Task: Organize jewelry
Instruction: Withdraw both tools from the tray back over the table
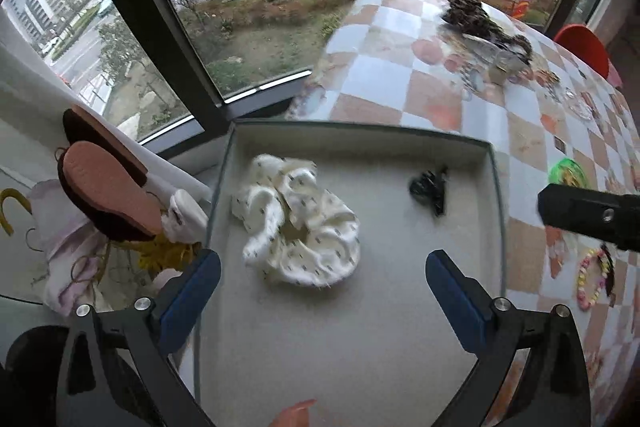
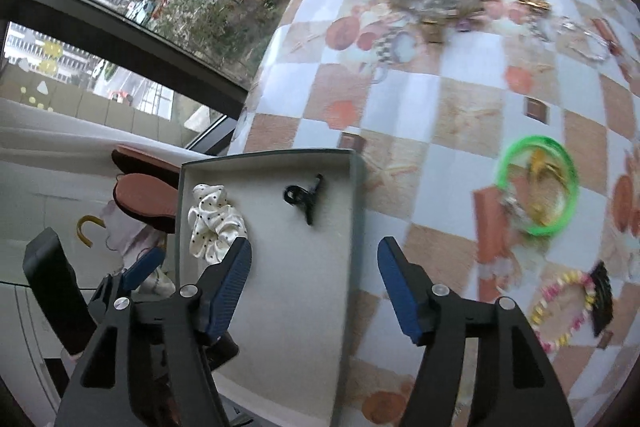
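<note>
Both grippers hang above a shallow grey box (image 1: 494, 187) at the edge of a checkered table (image 2: 400, 99). The left gripper (image 1: 323, 277) is spread wide and empty over a white dotted scrunchie (image 1: 298, 223) lying in the box. The right gripper (image 2: 315, 269) is also parted, holding nothing, above the box floor, near a black hair clip (image 2: 304, 197) in the box. A green bangle (image 2: 538, 185) lies outside the box, on the table.

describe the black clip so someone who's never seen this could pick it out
Find the shallow grey cardboard box at the edge of the checkered tablecloth by the window. Two things lie inside on its pale floor. The small black plastic claw clip sits toward the tablecloth side, apart from the white polka-dot fabric scrunchie: dark, hard, much smaller.
</note>
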Available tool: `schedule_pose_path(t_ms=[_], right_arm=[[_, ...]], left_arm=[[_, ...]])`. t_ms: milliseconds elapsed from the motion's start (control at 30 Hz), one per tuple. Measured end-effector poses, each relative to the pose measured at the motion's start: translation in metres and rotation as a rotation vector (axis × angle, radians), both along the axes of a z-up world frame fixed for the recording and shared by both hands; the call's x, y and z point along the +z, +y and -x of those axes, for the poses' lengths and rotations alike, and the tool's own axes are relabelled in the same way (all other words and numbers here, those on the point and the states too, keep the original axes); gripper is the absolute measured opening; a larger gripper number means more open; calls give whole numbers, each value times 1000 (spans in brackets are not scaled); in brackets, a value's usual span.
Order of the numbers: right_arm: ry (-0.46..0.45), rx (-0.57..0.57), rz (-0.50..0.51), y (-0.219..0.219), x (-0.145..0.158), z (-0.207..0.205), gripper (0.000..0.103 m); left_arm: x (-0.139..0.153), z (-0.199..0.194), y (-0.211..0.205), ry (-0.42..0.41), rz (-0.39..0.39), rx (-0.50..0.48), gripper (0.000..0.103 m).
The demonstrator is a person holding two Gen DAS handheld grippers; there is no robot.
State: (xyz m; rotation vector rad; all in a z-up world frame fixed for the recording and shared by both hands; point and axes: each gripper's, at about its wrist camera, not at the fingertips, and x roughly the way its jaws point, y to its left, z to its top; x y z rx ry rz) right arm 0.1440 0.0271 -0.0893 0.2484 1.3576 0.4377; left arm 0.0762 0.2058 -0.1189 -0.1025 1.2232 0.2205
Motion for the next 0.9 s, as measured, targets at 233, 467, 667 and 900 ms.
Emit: schedule_pose_path(t_ms=[233,467,667,900], right_arm=[[1,-114,3,-59,10,31,82],[25,-233,13,-125,9,63,82],[17,-321,25,-175,11,93,103],[-3,-402,52,-224,10,125,103]], left_arm=[[13,24,-35,36,-48,-80,103],[23,46,-71,73,-50,-131,103],[22,52,-91,115,-18,-136,103],[26,64,-137,120,-13,-261,103]])
